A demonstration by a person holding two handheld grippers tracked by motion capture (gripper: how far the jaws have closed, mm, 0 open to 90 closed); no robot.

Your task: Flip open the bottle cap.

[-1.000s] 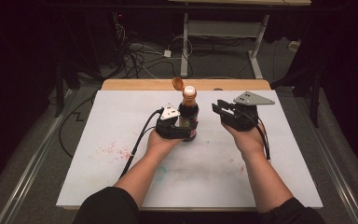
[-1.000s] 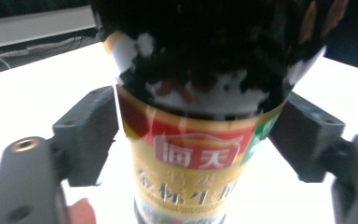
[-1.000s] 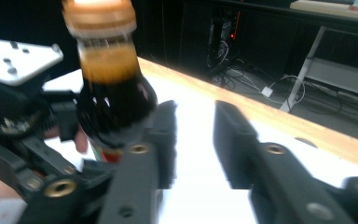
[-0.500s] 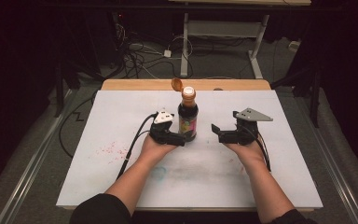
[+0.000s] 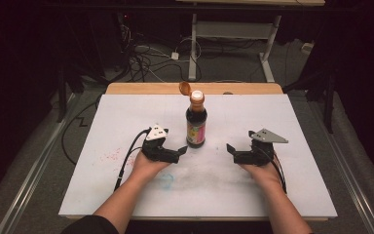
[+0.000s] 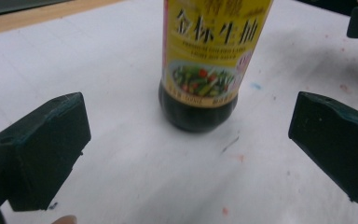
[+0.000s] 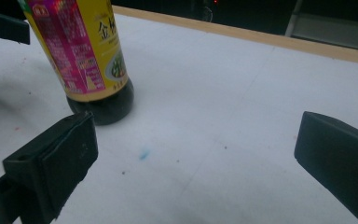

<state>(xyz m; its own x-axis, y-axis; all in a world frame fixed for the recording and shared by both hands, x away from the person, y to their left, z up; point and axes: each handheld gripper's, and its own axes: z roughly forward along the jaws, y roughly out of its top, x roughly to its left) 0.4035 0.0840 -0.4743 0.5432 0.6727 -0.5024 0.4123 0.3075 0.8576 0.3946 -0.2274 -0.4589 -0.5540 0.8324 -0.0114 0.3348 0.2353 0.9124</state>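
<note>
The sauce bottle [image 5: 196, 119] stands upright mid-table with its flip cap [image 5: 184, 88] open; both left gripper [image 5: 181, 152] and right gripper [image 5: 231, 150] jaws are wide, empty. It looks heavy, smooth; best gripped on the labelled body

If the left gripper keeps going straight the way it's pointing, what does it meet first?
Most likely the sauce bottle: it stands upright dead ahead of the open left gripper, with bare white table between them. The gap is hard to judge.
</note>
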